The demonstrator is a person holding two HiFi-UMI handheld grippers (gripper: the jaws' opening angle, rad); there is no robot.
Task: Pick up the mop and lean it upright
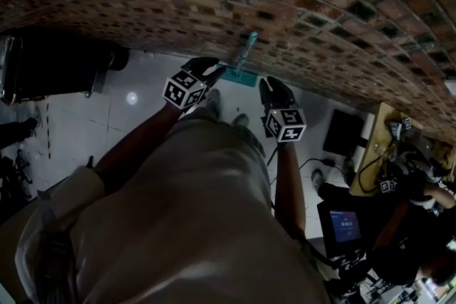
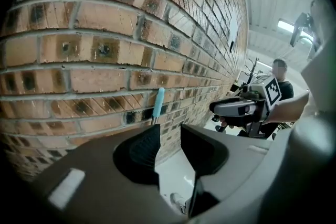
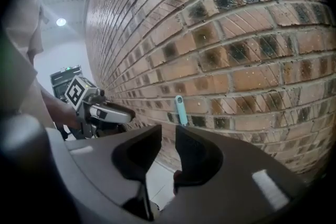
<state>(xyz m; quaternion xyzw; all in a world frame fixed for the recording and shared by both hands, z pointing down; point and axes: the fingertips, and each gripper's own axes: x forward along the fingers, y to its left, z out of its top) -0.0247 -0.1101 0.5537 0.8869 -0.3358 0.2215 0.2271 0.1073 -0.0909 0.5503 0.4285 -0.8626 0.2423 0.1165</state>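
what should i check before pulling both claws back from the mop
1. Mop leans upright on the wall: ok, its tip rests on the bricks.
2. Left claw clear of the mop: ok, jaws apart, nothing between them; the mop stands just beyond.
3. Right claw clear of the mop: ok, jaws apart, nothing between them.
4. Mop head seated firmly on the floor at the wall's foot: cannot tell, too dark and small in the head view.
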